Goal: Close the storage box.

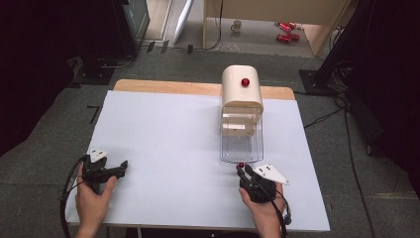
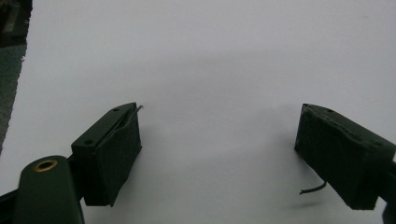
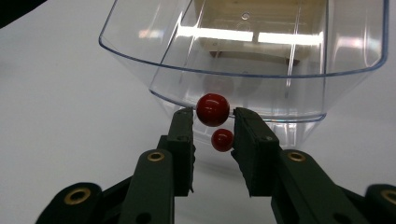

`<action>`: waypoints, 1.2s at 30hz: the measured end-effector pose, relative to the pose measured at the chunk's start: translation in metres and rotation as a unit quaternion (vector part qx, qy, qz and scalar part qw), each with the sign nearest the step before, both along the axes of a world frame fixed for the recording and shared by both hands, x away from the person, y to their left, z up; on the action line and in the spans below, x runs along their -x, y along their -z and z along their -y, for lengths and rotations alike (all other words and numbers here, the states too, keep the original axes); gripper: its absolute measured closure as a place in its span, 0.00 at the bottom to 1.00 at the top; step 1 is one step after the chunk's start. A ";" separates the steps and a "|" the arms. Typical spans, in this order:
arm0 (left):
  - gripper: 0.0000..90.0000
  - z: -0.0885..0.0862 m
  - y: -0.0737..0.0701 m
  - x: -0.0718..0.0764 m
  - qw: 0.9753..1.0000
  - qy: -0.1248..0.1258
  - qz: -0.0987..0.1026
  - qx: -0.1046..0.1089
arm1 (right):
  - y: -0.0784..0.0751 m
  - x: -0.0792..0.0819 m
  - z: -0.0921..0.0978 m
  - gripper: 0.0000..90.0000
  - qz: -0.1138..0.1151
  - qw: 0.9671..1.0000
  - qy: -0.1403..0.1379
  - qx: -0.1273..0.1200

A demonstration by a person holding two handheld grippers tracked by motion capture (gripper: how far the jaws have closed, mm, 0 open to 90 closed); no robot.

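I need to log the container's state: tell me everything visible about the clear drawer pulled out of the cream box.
The clear drawer looks like transparent glossy plastic with rounded corners and a small red knob on its front wall. It stands pulled out towards the person from the cream round-topped box and rests flat on the white tabletop. It looks empty. The right tool has its jaws either side of the knob; contact cannot be told.

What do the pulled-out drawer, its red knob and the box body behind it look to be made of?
Drawer: clear glossy plastic, apparently; the table shows through and ceiling lights reflect in it.
Red knob: smooth glossy ball, likely plastic or lacquered wood; the right gripper straddles it.
Box body: cream, matte, rounded; probably plastic or painted wood.
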State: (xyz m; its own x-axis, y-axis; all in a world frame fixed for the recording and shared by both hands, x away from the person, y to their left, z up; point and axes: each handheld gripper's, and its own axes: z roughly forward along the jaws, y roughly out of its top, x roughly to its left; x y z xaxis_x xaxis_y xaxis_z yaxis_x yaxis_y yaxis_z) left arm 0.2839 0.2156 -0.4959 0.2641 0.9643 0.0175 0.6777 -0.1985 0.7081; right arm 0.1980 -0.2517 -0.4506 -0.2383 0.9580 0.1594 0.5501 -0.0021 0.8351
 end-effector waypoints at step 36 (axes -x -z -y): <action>0.16 0.000 0.000 0.000 1.000 0.000 0.000 -0.001 | -0.016 0.000 -0.001 0.84 0.007 1.000 -0.006 -0.018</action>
